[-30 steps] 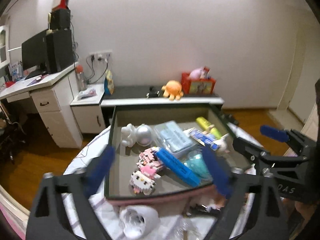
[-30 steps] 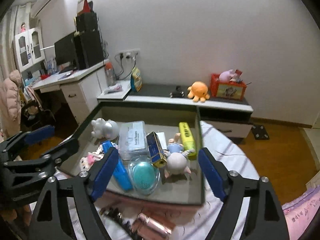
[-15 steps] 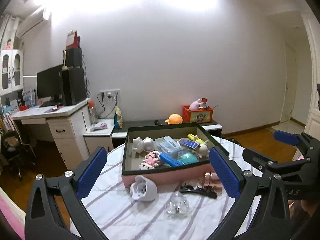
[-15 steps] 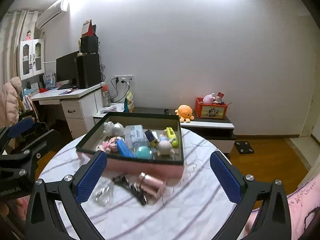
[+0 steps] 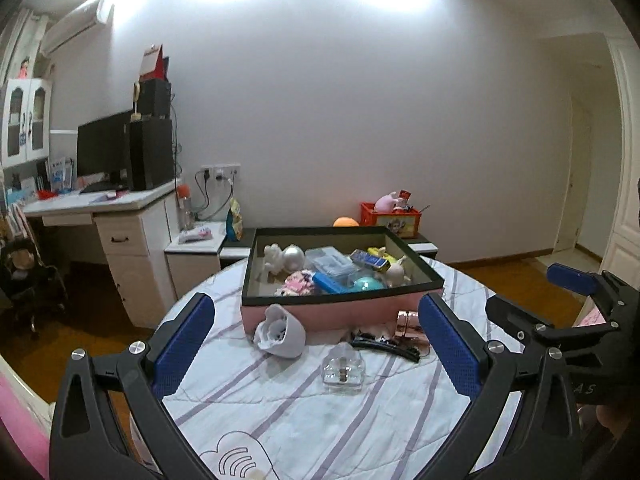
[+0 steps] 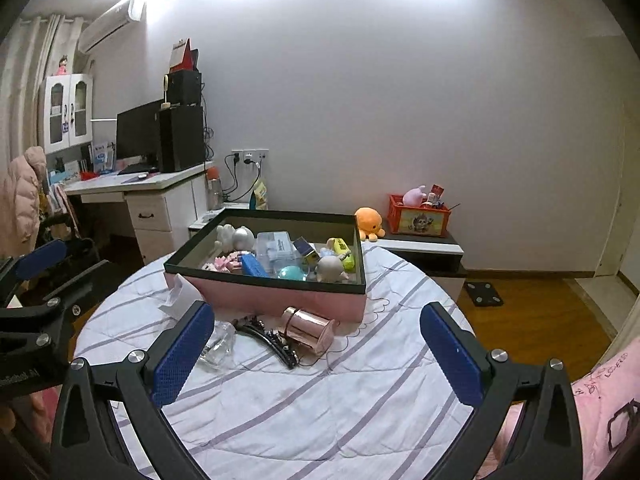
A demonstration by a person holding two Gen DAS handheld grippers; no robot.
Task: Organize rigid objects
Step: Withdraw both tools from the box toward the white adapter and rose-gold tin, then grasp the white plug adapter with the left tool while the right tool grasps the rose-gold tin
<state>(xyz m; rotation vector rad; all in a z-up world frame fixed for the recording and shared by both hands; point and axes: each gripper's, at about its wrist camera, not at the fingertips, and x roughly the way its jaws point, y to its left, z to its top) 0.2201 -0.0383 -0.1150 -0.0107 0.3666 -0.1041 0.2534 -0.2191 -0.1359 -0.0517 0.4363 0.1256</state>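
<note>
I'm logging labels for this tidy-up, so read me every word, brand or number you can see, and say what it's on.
"AS": end of a cut-off marking on the right gripper body.
Left gripper body: white lettering, too blurred to read.
Clear plastic box in the tray: label too small to read.
Pink fabric: dark lettering, too skewed to read.

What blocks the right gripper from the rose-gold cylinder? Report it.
Nothing visible blocks it. The right gripper is open, and the rose-gold cylinder lies on bare tablecloth ahead of it. The black hair clip lies beside the cylinder, left of the path.
</note>
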